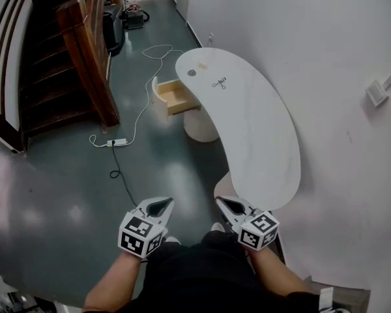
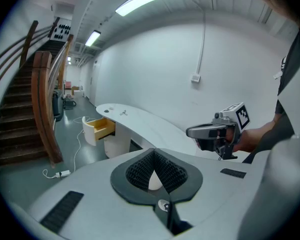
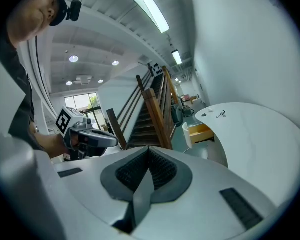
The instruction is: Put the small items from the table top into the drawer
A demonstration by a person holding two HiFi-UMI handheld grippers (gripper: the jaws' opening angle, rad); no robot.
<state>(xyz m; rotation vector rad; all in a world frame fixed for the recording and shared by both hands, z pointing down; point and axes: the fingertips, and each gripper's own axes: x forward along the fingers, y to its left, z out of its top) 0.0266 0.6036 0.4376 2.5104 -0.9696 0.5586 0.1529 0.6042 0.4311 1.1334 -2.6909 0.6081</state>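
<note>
Nothing is started: the left gripper (image 1: pixel 161 205) and right gripper (image 1: pixel 228 205) hang empty, fingers together. A dark round item (image 1: pixel 191 72) and a wiry metal item (image 1: pixel 219 83) lie at the worktop's (image 1: pixel 264 142) twelve-o'clock end. The open drawer (image 1: pixel 177 97) sits at their eight o'clock.

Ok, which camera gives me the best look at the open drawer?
The head view: it looks down into the open drawer, showing its wooden inside beside the white table. The left gripper view and the right gripper view both show it small, far off and side-on.
</note>
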